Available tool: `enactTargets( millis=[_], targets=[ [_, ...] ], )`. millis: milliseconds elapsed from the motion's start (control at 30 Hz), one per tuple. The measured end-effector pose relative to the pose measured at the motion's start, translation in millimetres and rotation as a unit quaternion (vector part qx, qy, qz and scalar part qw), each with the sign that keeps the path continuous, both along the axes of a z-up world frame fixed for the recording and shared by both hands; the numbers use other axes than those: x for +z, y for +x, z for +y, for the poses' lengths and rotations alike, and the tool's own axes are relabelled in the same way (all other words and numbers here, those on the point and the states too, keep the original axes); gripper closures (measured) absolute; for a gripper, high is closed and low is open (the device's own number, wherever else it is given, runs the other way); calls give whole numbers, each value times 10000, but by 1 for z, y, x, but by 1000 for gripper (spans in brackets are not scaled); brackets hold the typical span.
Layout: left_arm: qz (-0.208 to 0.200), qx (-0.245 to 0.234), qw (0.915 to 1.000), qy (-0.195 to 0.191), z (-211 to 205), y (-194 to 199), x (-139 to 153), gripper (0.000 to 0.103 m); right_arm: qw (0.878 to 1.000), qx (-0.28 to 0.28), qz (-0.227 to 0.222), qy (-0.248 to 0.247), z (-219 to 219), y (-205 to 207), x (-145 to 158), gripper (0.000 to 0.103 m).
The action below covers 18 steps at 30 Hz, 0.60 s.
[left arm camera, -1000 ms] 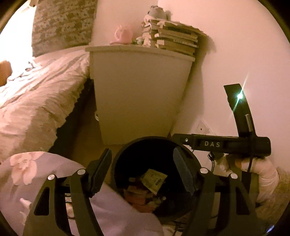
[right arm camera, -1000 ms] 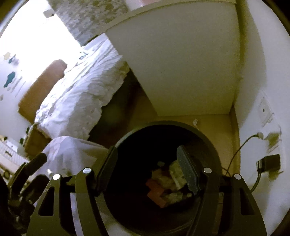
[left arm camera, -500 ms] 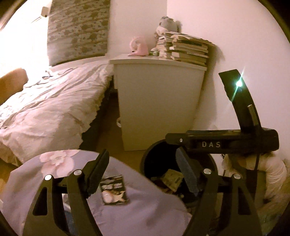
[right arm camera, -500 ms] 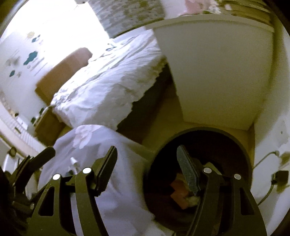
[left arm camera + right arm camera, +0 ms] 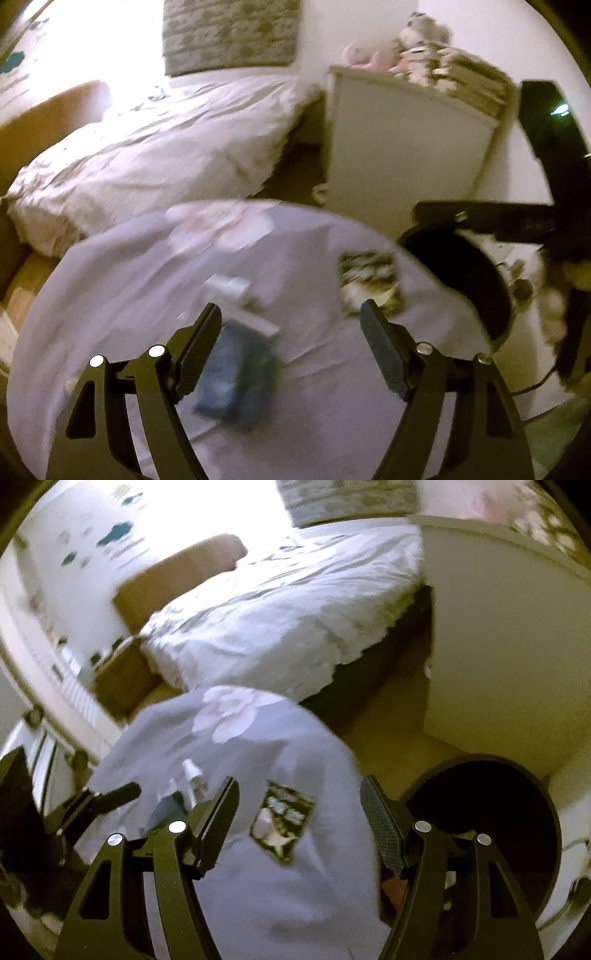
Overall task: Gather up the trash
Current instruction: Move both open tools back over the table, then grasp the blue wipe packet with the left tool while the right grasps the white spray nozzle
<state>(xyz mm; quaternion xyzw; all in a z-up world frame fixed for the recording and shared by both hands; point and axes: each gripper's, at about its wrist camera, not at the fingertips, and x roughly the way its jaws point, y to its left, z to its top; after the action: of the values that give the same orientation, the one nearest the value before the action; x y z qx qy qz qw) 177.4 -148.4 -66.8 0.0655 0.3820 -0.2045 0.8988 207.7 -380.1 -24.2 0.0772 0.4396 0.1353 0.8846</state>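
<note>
Though blurred, dark patterned wrapper (image 5: 282, 821)

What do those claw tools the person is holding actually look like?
Both are matte black plastic. The left claw and the right claw each have two flat fingers with textured, ribbed pads, curved cut-out frames behind them, and round silver bolt heads. No cables show on the claws themselves.
</note>
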Motion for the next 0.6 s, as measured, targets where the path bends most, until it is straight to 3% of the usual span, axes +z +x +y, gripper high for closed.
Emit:
enactTargets(
  millis=[233, 467, 500, 533, 600],
  targets=[
    [334, 161, 9990, 254, 38, -3, -32, 26, 9950, 876, -90, -465, 60, 6, -12, 36],
    [502, -36, 9980, 372, 36, -4, -41, 27, 9888, 1359, 224, -576, 107, 31, -39, 46],
    [545, -36, 9979, 361, 37, -2, -44, 30, 9878, 1422, 261, -575, 114, 36, -43, 47],
    [618, -35, 9975, 339, 37, -1, -46, 40, 9871, 1469, 295, -572, 119, 39, -46, 49],
    [625, -15, 9975, 323, 40, -1, -47, 45, 9852, 1578, 355, -575, 131, 45, -52, 50]
  ],
)
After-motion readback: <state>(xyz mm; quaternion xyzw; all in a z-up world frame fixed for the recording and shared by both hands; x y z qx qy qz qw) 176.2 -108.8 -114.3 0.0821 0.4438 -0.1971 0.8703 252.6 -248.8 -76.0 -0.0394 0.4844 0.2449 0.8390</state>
